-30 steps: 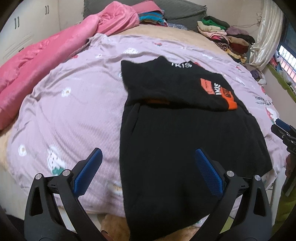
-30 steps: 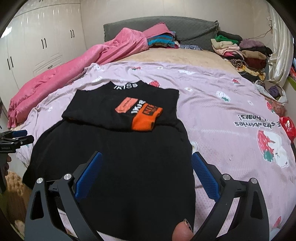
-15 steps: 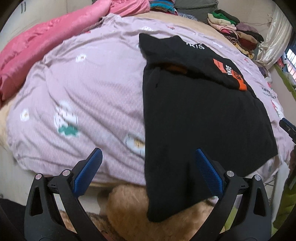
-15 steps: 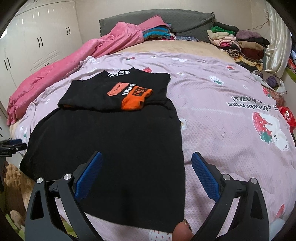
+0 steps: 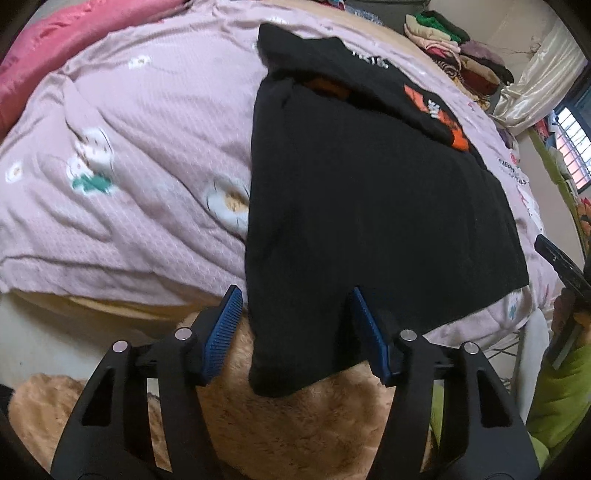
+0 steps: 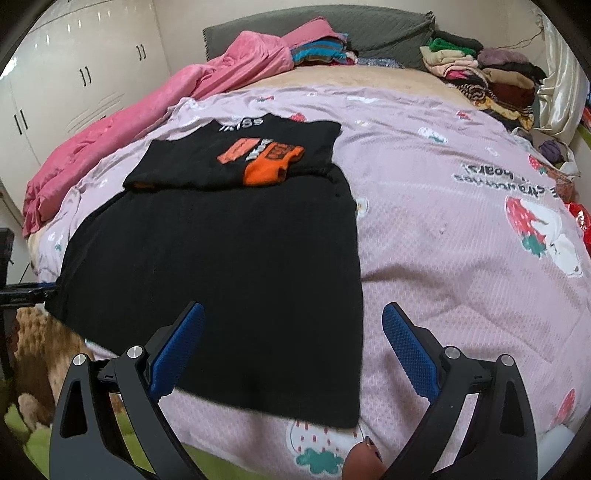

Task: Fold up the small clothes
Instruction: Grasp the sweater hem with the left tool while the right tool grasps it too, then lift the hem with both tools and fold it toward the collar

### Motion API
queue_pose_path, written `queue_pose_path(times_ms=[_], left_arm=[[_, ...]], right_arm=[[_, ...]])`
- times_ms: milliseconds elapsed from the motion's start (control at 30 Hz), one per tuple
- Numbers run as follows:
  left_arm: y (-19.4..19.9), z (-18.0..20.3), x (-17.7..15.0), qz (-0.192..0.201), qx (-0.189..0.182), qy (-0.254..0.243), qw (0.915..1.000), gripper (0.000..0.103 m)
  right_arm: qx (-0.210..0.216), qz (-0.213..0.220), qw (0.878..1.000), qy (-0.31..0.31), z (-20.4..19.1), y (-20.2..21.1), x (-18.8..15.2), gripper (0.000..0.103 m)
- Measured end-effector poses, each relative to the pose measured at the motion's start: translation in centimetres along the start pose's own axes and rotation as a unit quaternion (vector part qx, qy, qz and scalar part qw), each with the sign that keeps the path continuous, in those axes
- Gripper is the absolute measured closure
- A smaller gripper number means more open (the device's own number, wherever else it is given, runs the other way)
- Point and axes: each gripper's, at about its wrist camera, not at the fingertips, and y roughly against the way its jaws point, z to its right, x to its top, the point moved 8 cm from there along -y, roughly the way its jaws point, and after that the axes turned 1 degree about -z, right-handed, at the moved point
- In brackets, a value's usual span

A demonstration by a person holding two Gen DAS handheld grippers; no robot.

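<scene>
A black garment (image 6: pixel 229 258) is spread flat on the pink strawberry-print bedspread (image 6: pixel 461 229), its far end folded back over itself so that an orange and white print (image 6: pixel 266 158) faces up. The near hem of the garment hangs over the bed's edge, above a tan fluffy blanket (image 5: pixel 295 424) that lies below the garment's left corner.

The left gripper (image 5: pixel 295 328) is set at that hanging left corner. Its jaws have just been closing and are now at a middling width, with the corner of the black garment between the blue pads (image 5: pixel 223 332). Whether the pads already press on the cloth cannot be told; a gap seems to remain on either side.

The right gripper (image 6: pixel 293 350) is held above the garment's near right corner with its jaws wide apart. The garment's right edge runs between them, and nothing is gripped.

Beyond the garment, a pink quilt (image 6: pixel 159 110) is heaped along the bed's left side, and a pile of folded clothes (image 6: pixel 487 81) sits at the far right, by the grey headboard (image 6: pixel 369 29).
</scene>
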Motion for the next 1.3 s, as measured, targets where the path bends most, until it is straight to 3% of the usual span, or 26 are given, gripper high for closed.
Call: queue_pose_path(times_ms=[100,233,333,400,500,533,567,633,700,1000,1300], left_arm=[[-0.6,0.1,-0.3,-0.008,-0.01,0.005,0.9999,0.065],[-0.7,0.5,-0.3,-0.007,-0.014,-0.001,0.9999,0.076],[-0.8,0.4,-0.4,-0.008,-0.018,0.002,0.9998,0.076],[-0.9,0.2,-0.4,-0.008,-0.023,0.006,0.9997,0.076],[-0.8,0.2,-0.4,-0.008,-0.025,0.007,0.9996,0.076],[-0.8,0.2,-0.4,-0.007,-0.025,0.007,0.9996,0.076],[-0.8,0.2,-0.4,-0.006,-0.025,0.007,0.9996,0.08],[-0.2,0.3,-0.1,0.002,-0.031,0.008,0.9995,0.095],[0.7,0.3,0.2,0.011,-0.036,0.009,0.9993,0.1],[5.6,0.8,3.5,0.075,-0.076,0.012,0.9942,0.1],[8.8,0.4,8.4,0.129,-0.085,0.023,0.9877,0.1]], right_arm=[[0.004,-0.016,1.0,0.001,0.3,-0.2,-1.0,0.007],[0.006,-0.041,0.999,0.0,1.0,-0.6,-2.6,0.008],[0.018,-0.058,0.998,-0.003,1.3,-1.1,-3.5,0.031],[0.023,-0.07,0.997,-0.007,1.5,-1.7,-4.0,0.038],[0.02,-0.094,0.995,-0.009,1.9,-2.8,-5.1,0.058],[0.024,-0.094,0.995,-0.006,1.8,-2.8,-5.3,0.068],[0.025,-0.09,0.996,-0.005,1.7,-2.6,-5.2,0.083],[0.033,-0.07,0.997,-0.006,1.5,-1.7,-4.5,0.094],[0.04,-0.044,0.998,-0.003,1.3,-0.5,-3.4,0.095],[0.087,0.074,0.993,-0.019,0.6,4.5,3.2,0.095],[0.092,0.144,0.984,-0.048,1.2,6.5,8.3,0.095]])
